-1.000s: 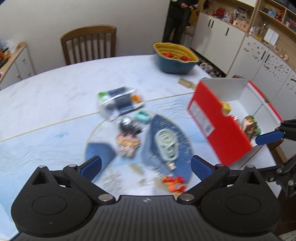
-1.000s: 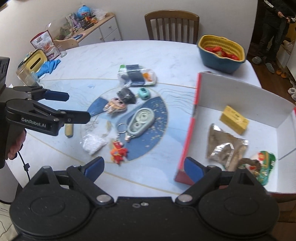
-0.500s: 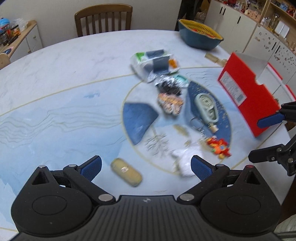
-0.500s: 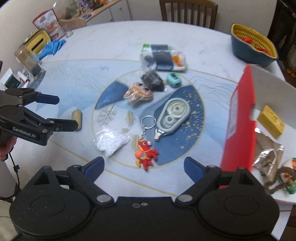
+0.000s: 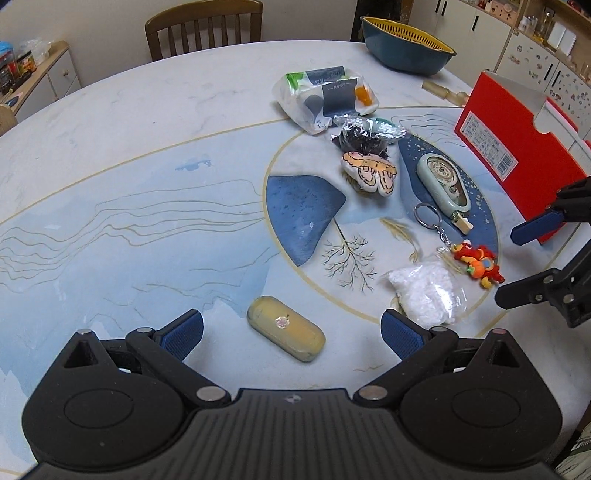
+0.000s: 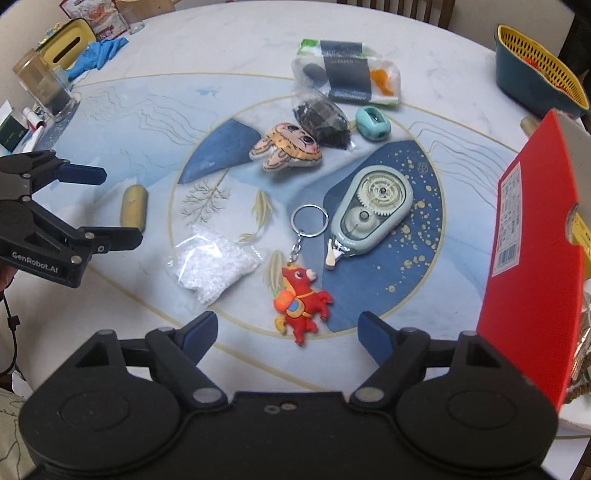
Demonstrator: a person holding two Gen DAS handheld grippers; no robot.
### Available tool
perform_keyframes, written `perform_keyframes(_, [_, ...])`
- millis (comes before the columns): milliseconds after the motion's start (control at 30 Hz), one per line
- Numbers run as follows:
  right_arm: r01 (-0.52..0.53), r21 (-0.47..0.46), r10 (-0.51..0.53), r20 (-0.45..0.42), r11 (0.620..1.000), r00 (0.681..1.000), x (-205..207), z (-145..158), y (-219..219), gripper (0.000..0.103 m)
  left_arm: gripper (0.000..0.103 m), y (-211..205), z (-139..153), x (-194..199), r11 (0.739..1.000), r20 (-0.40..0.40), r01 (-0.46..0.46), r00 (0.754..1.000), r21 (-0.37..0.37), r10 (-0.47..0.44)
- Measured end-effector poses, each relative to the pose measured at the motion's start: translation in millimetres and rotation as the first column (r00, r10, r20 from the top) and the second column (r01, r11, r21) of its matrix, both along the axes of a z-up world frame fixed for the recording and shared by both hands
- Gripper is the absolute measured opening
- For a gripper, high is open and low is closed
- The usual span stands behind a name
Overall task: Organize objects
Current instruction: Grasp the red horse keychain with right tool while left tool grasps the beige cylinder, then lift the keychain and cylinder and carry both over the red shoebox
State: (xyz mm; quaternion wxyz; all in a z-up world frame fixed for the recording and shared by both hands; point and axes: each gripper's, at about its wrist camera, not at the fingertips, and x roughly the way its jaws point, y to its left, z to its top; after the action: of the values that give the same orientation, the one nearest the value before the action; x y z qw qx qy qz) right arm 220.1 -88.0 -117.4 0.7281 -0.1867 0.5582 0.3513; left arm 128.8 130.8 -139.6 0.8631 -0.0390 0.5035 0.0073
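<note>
Small objects lie scattered on the round patterned table [image 5: 129, 166]. A yellow oblong case [image 5: 286, 328] lies just ahead of my left gripper [image 5: 291, 332], which is open and not touching it. My right gripper [image 6: 287, 328] hangs over a red horse keychain [image 6: 299, 306]. Its jaws are closing, and the pads stand clear of the keychain on both sides. A bag of white beads [image 6: 214, 264] lies to the left of the keychain. A pale green tape dispenser [image 6: 373, 210] lies beyond it. The red box [image 6: 532, 251] stands at the right.
Further back lie a moth-shaped plush [image 6: 286, 147], a black-filled bag [image 6: 323, 118], a teal sharpener [image 6: 373, 123] and a tissue pack [image 6: 347, 74]. A blue and yellow basket [image 5: 406, 48] and a chair [image 5: 203, 26] are at the far side. Jars and a blue cloth [image 6: 99, 55] sit far left.
Both grippers have come down closer to the table. The yellow case now lies between the left fingertips, the keychain between the right ones. The right jaws have narrowed a little.
</note>
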Motion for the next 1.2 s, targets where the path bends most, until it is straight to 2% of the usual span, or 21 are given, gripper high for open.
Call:
perform_keyframes(267, [0.001, -0.022, -0.001, -0.005, 1.0, 1.0, 5, -14, 7, 0.067, 0.102, 5, -10, 3, 0.999, 0.0, -0.034, 0.999, -0.017, 0.034])
perform_keyframes(367, [0.0, -0.028, 0.0, -0.007, 1.0, 1.0, 5, -18, 9, 0.059, 0.095, 6, -11, 4, 0.999, 0.002, -0.035, 0.999, -0.017, 0.035])
perform_keyframes(500, [-0.001, -0.037, 0.001, -0.001, 0.999, 1.0, 5, -21, 11, 0.052, 0.092, 7, -12, 5, 0.999, 0.001, -0.042, 0.999, -0.025, 0.042])
perform_keyframes(567, [0.002, -0.038, -0.002, 0.004, 0.999, 1.0, 6, -21, 12, 0.047, 0.074, 6, -12, 6, 0.999, -0.004, -0.038, 0.999, -0.021, 0.038])
perform_keyframes(667, [0.008, -0.045, -0.008, 0.012, 0.999, 1.0, 7, -21, 13, 0.038, 0.066, 5, -12, 7, 0.999, -0.006, -0.037, 0.999, -0.001, 0.037])
perform_keyframes(733, [0.008, -0.047, -0.007, 0.012, 0.999, 1.0, 7, -21, 13, 0.037, 0.056, 4, -10, 7, 0.999, -0.004, -0.037, 0.999, -0.005, 0.037])
perform_keyframes(800, [0.008, -0.052, -0.007, 0.018, 0.999, 1.0, 6, -22, 13, 0.036, 0.052, 3, -10, 7, 0.999, -0.005, -0.036, 0.999, -0.002, 0.036])
perform_keyframes(833, [0.009, -0.054, -0.008, 0.021, 0.999, 1.0, 5, -22, 13, 0.036, 0.044, 3, -9, 7, 0.999, -0.003, -0.035, 0.999, 0.002, 0.035])
perform_keyframes(967, [0.016, -0.054, -0.015, 0.019, 0.998, 1.0, 2, -22, 12, 0.036, 0.043, 4, -9, 6, 0.999, -0.006, -0.038, 0.999, -0.008, 0.038])
perform_keyframes(1000, [0.017, -0.053, -0.016, 0.018, 0.998, 1.0, 1, -22, 11, 0.036, 0.042, 4, -9, 5, 0.999, -0.007, -0.039, 0.999, -0.009, 0.039])
perform_keyframes(1033, [0.019, -0.049, -0.018, 0.015, 0.999, 1.0, 0, -21, 10, 0.036, 0.035, 4, -8, 5, 0.999, -0.007, -0.038, 0.999, -0.007, 0.038])
perform_keyframes(1067, [0.02, -0.046, -0.019, 0.012, 0.999, 1.0, -1, -21, 9, 0.036, 0.032, 4, -8, 5, 0.999, -0.01, -0.035, 0.999, -0.008, 0.035])
perform_keyframes(1200, [0.024, -0.036, -0.024, 0.004, 0.999, 1.0, -8, -17, 3, 0.036, 0.031, 2, -7, 3, 0.999, -0.02, -0.033, 0.999, -0.009, 0.032])
